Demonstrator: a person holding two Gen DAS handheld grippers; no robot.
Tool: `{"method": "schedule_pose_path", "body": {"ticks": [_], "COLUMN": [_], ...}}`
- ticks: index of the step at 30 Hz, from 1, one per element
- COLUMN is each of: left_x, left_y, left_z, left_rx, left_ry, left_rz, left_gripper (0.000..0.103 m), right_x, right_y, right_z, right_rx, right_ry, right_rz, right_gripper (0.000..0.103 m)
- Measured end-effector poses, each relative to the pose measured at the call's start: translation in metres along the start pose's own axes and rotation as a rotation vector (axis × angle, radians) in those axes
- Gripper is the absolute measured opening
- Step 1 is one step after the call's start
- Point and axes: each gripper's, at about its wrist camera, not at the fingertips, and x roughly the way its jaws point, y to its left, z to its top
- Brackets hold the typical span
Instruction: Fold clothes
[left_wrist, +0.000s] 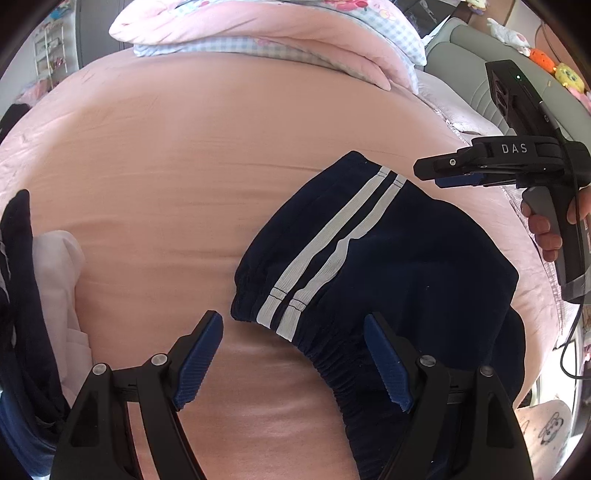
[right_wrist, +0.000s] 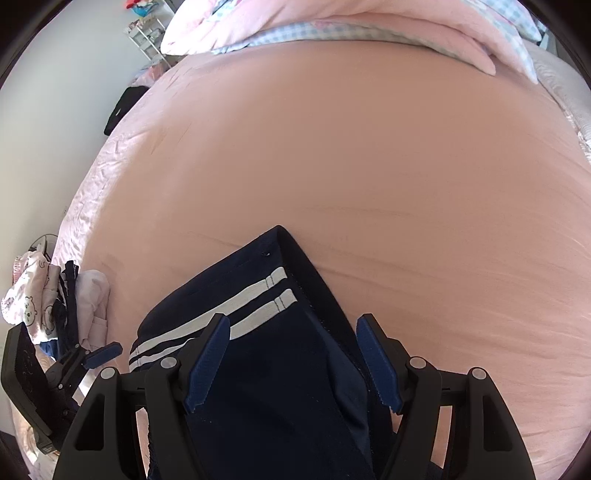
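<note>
We are observing both the left claw (left_wrist: 293, 360) and right claw (right_wrist: 293, 363) gaping wide, gripping nothing, hovering over navy striped shorts (left_wrist: 388, 258) lying on the bed (left_wrist: 184, 166).

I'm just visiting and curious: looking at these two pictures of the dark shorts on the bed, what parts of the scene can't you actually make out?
- Navy shorts: the near part is cut off by the bottom edge and the left gripper in the left wrist view; the right gripper covers part in the right wrist view.
- Clothes pile: squeezed at the edge, garments indistinguishable.
- Person's hand: mostly behind the handle.
- Shelf items: too small.
</note>
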Motion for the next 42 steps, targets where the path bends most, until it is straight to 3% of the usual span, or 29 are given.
{"method": "schedule_pose_path", "body": {"ticks": [3,9,13,16,24,26,28,30,34,38,42], "left_x": [0.005,0.011,0.024,0.026,0.033,0.034,0.034,0.036,0.038,0.041,0.043], "left_y": [0.004,0.021,0.038,0.043,0.046,0.047,0.046,0.044,0.036,0.030,0.022], "left_z": [0.002,0.011,0.013,0.014,0.022,0.022,0.023,0.024,0.026,0.029,0.033], "left_rx": [-0.058,-0.198,-0.375,-0.470,-0.583,-0.602,-0.606,-0.595,-0.550,-0.509,-0.447], "left_ry": [0.023,0.020,0.078,0.074,0.119,0.116,0.120,0.122,0.120,0.107,0.093], "left_rz": [-0.059,-0.071,-0.074,-0.074,-0.061,-0.045,-0.005,0.019,0.045,0.048,0.067], "left_gripper": [0.078,0.078,0.078,0.078,0.077,0.068,0.049,0.046,0.040,0.030,0.026], "right_x": [0.014,0.032,0.040,0.045,0.057,0.061,0.061,0.062,0.065,0.068,0.066], "right_y": [0.000,-0.002,-0.001,0.003,0.002,0.000,0.001,0.002,0.006,0.016,0.019], "right_z": [0.003,0.010,0.011,0.012,0.021,0.022,0.022,0.021,0.019,0.016,0.012], "right_rx": [0.018,0.049,0.065,0.057,0.139,0.162,0.166,0.161,0.138,0.094,0.098], "right_ry": [0.025,0.026,0.030,0.040,0.044,0.036,0.022,0.016,0.015,0.016,-0.019], "right_rz": [0.010,-0.018,-0.006,-0.010,0.076,0.075,0.070,0.053,0.024,-0.010,-0.033], "right_gripper": [0.071,0.071,0.071,0.071,0.071,0.070,0.065,0.044,0.038,0.009,0.005]}}
